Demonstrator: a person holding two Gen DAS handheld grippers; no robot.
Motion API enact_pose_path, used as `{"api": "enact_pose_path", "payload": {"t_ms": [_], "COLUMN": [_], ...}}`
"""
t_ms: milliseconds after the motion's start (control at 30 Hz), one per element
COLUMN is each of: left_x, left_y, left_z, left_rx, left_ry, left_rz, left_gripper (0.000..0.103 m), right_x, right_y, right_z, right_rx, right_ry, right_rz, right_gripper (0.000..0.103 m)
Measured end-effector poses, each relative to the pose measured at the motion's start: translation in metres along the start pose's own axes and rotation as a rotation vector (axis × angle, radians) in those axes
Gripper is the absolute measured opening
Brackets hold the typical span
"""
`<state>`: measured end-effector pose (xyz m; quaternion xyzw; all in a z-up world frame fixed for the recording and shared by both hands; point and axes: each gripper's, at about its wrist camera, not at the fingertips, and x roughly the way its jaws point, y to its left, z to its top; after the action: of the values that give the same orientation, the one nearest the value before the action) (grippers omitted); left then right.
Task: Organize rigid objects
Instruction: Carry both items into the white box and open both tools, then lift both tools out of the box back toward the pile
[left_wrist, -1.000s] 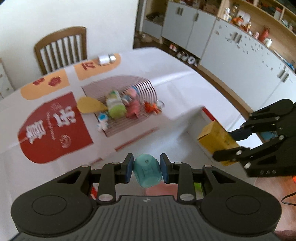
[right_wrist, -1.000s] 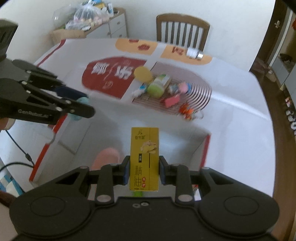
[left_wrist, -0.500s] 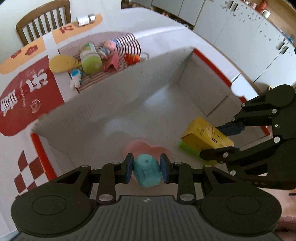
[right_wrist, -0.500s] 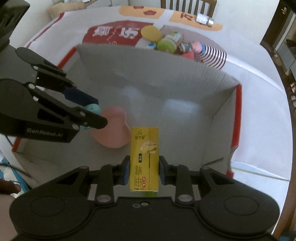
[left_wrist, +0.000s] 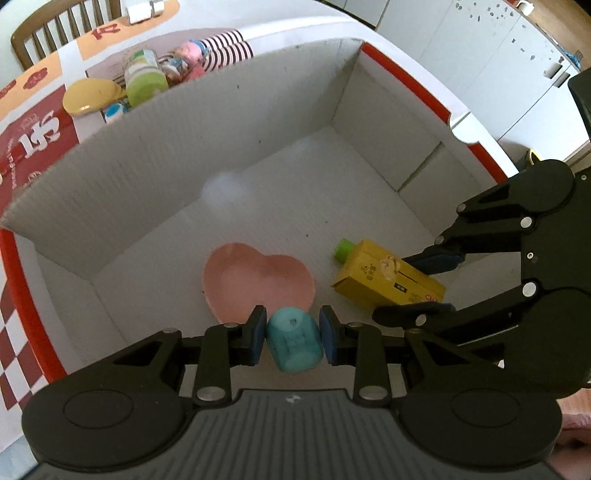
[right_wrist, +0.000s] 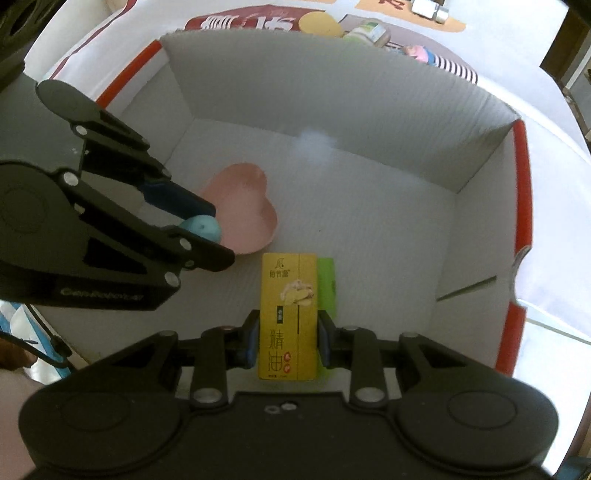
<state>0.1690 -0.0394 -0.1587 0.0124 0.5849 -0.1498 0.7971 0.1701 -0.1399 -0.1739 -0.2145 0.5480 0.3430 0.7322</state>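
Both claws are down inside the white cardboard box (left_wrist: 155, 173), which sits on the near part of the tabletop (right_wrist: 546, 110). On the left, the left claw (left_wrist: 293, 338) is pinching a small teal cup (left_wrist: 293, 343) across its sides, just over the near lobe of a pink heart-shaped dish (left_wrist: 258, 280) lying on the box floor. That cup looks like hard, smooth plastic, light and a bit slippery, so a grip across its body seems the sensible hold. To the right, the right claw (right_wrist: 287, 341) is closed on a yellow carton (right_wrist: 289, 314) printed with Chinese characters, its lower end low in the box beside a green-capped item (right_wrist: 327, 284) lying against it; I cannot tell whether the carton touches the floor. It reads as thin card: light, stiff enough on its long faces, but likely to dent if squeezed hard. Beyond the box's far wall, a green-lidded jar (left_wrist: 144, 79), a yellow dish (left_wrist: 92, 98) and small toys (left_wrist: 188, 61) wait on the red, white and orange tablecloth (left_wrist: 33, 136). A wooden chair (left_wrist: 48, 33) stands at the far edge, white cabinets (left_wrist: 498, 55) to the right.
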Motion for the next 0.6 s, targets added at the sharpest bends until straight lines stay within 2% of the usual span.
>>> {"api": "enact_pose_path", "payload": {"t_ms": [600], "left_x": [0.014], "left_y": [-0.002], "left_z": [-0.005], "left_rx": [-0.017], "left_ry": [0.041], "left_rz": [-0.004], "left_gripper": [0.031], "right_x": [0.001], "right_y": [-0.009], "right_z": [0.003], "right_rx": [0.015], "right_ry": [-0.003], "right_rz": [0.021], "right_gripper": [0.033]}}
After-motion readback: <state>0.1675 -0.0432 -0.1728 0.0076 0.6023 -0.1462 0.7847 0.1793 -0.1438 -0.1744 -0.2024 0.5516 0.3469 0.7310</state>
